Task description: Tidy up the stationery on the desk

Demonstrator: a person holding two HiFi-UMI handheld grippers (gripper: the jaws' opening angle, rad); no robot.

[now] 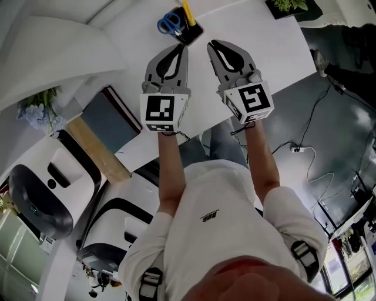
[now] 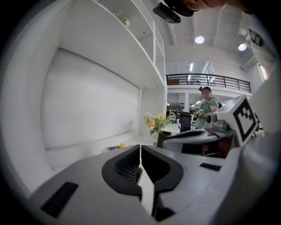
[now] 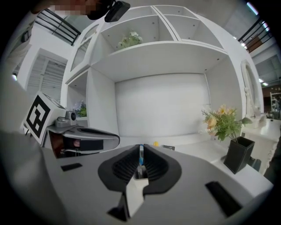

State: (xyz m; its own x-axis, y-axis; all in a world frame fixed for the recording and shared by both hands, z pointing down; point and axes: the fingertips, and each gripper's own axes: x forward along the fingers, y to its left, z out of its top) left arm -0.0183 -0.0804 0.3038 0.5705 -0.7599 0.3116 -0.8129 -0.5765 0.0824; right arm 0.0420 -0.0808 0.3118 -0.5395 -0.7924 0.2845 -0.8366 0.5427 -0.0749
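A black pen holder stands at the far side of the white desk, with blue scissors and a yellow pen in it. My left gripper hovers just short of it, jaws shut and nothing between them. To its right hangs my right gripper, also shut. A thin blue sliver shows in its slit; I cannot tell whether it is held or is the scissors beyond. From both gripper views the yellow pen shows low on the desk ahead.
A dark notebook and a wooden board lie at the desk's left end. Flowers in a black pot stand at the right, white shelves rise behind the desk. A person stands far off.
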